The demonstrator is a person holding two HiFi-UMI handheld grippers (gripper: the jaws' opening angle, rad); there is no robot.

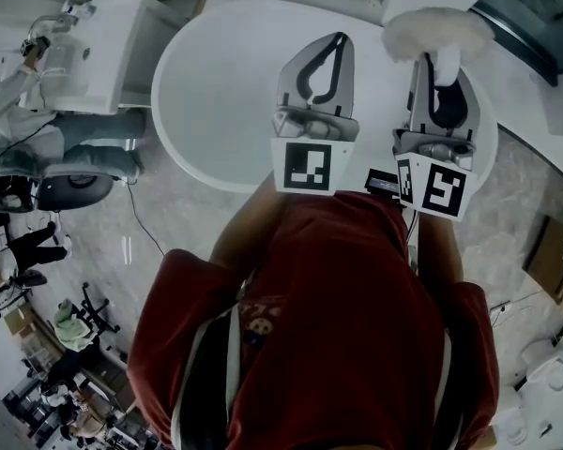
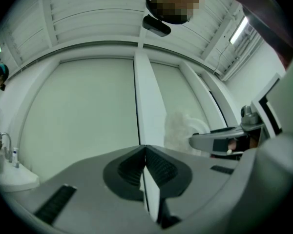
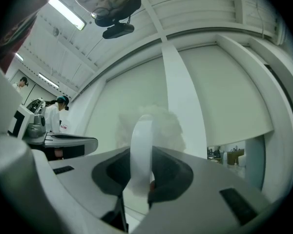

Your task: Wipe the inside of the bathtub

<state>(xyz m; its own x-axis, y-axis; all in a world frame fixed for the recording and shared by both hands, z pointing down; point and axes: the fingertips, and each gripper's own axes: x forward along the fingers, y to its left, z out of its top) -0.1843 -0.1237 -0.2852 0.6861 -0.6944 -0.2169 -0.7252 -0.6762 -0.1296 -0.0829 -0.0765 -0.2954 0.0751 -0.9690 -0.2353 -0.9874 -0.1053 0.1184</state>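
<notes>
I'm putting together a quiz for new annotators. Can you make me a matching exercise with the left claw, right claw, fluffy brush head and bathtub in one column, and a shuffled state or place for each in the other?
Column 1
1. left claw
2. right claw
3. fluffy brush head
4. bathtub

Column 2
A. white, lying beneath both claws
B. shut on the white handle
C. shut, with nothing in it
D. sticking out past the right claw's tip

Pairs: 1-C, 2-B, 3-D, 4-A
</notes>
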